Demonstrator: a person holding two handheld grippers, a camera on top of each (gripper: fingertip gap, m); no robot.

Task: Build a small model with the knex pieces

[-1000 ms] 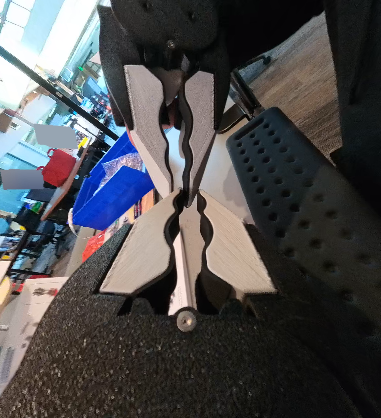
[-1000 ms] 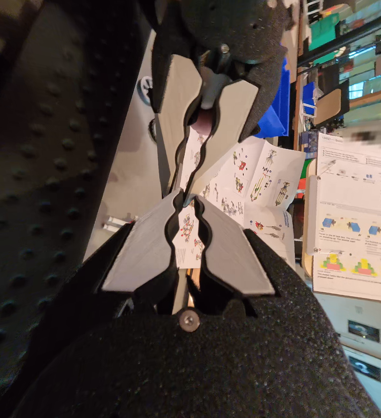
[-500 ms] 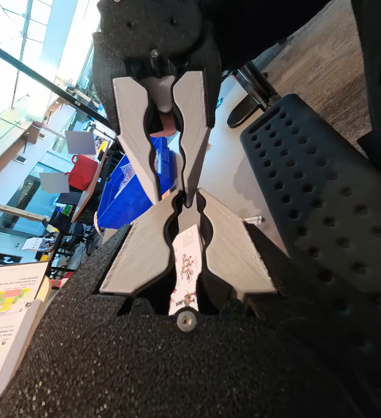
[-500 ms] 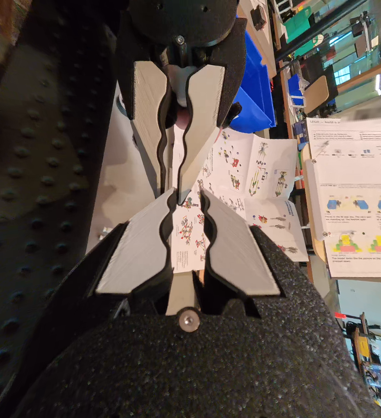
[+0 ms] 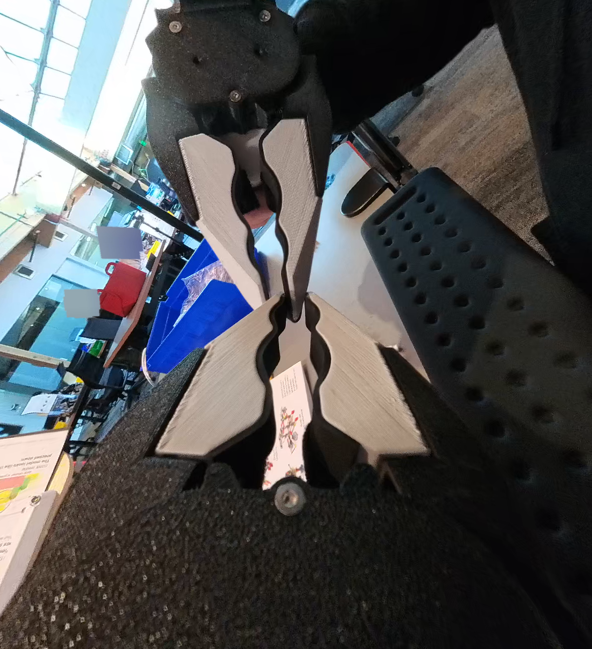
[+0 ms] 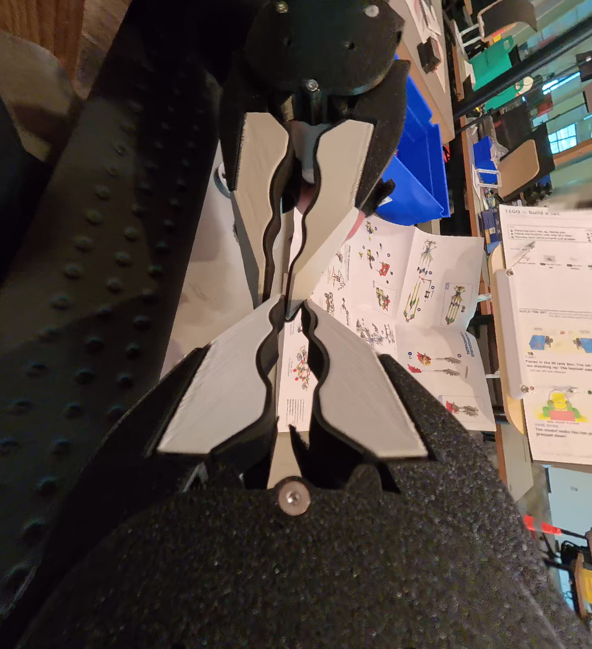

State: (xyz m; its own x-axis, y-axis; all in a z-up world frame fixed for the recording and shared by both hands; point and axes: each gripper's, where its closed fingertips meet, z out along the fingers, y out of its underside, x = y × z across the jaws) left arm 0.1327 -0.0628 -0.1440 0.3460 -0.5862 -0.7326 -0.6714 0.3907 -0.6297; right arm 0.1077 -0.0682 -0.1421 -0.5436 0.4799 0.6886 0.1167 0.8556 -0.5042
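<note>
The black dimpled chair shell (image 5: 480,316) fills one side of both views. Compared with a second ago it sits lower in the left wrist view, so more of the white table (image 5: 343,267) shows. The blue bin (image 5: 196,316) has slid from beside the fingers toward the lower left. The board with printed sheets (image 6: 561,333), then only a pale edge in the left view, now shows its coloured drawings. The unfolded instruction sheet (image 6: 410,298) lies flat on the table, and more of it is seen through the finger gap than before.

The left gripper (image 5: 295,302) and the right gripper (image 6: 291,306) meet tip to tip above the sheet, both turned sideways as before. On each, the fingers stand only a little apart, and one fingertip of the other gripper sits in that narrow gap. I cannot tell if either one presses on it.
</note>
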